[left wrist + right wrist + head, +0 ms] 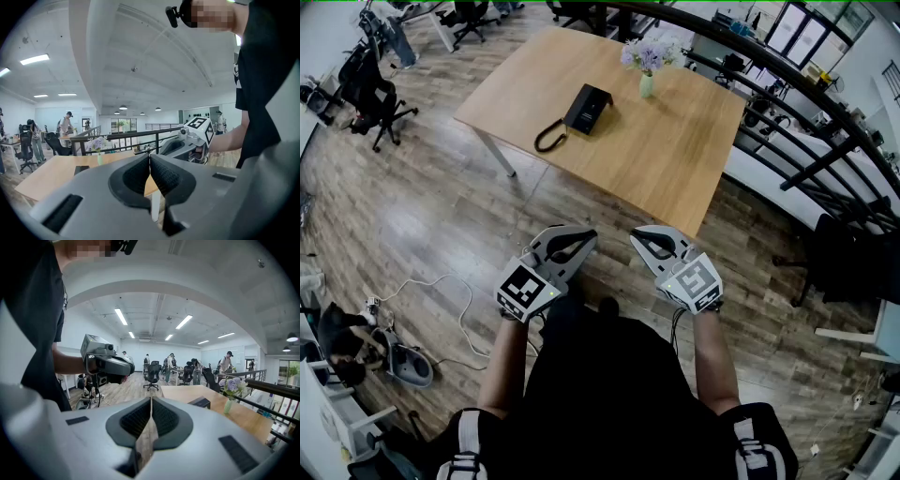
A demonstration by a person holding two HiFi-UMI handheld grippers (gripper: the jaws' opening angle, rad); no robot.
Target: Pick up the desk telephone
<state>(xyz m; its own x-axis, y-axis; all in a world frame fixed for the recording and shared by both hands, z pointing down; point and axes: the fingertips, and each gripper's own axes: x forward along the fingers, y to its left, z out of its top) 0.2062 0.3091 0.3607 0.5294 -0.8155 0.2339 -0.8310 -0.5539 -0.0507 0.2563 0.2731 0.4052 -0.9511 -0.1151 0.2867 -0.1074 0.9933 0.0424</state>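
- Looking steeply down from the head camera, a person in a black shirt stands on a wood-plank floor (422, 225) and holds a grey gripper in each hand at waist height.
- The left gripper (581, 239) has its jaws fully closed. Its own camera shows the two dark ribbed pads pressed flat together with nothing between them.
- The right gripper (642, 239) has its jaws closed too, pad against pad, and it holds nothing.
- The two grippers sit side by side, near each other but not touching. Both point forward and slightly down toward a table, and each carries a cube with black-and-white square markers at the back.
- A light wooden table (675, 159) stands ahead of the person, its near corner just beyond the gripper tips.
- The black desk telephone (587, 108) rests on the tabletop toward the left side, well apart from both grippers. Its black cord (549, 139) curls onto the wood at its near end.
- A small pale green vase of lilac flowers (647, 66) stands upright on the table, behind and to the right of the telephone.
- A dark metal railing (787, 103) runs past the right side of the table.
- A black office chair (375, 94) stands far to the left.
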